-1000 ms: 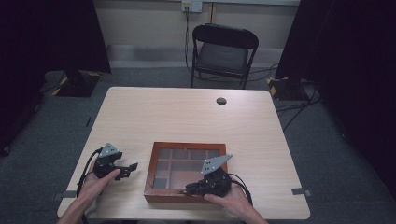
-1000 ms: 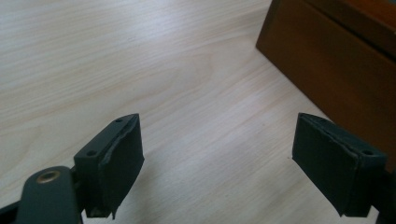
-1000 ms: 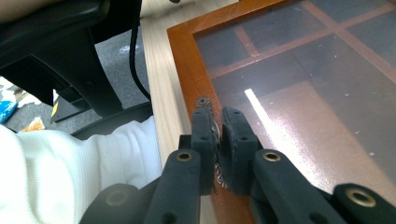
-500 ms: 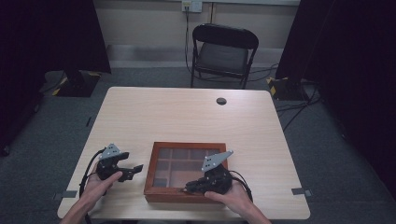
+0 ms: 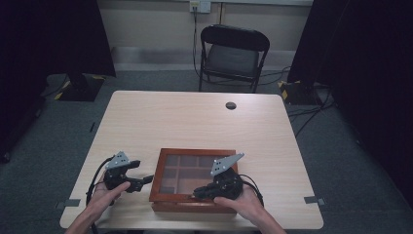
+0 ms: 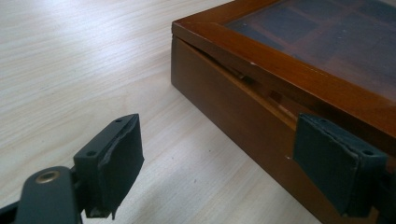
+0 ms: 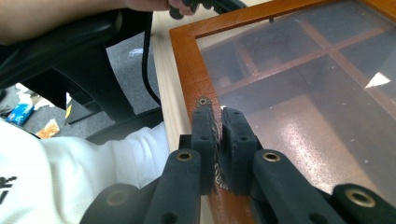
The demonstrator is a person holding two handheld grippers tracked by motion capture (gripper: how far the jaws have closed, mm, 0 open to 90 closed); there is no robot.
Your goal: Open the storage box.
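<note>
Black grippers (image 5: 146, 181) with 2 padded jaws, grey plates, black cables.

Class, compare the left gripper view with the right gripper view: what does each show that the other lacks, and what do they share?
Left gripper view: the brown wooden box's side wall, a thin gap under its lid, and the left gripper with jaws open beside it.

Right gripper view: the right gripper shut on a small metal clasp at the lid's front frame, a white sleeve, grey floor.

Both: the glass-topped lid with compartments beneath, and the pale wooden table.
</note>
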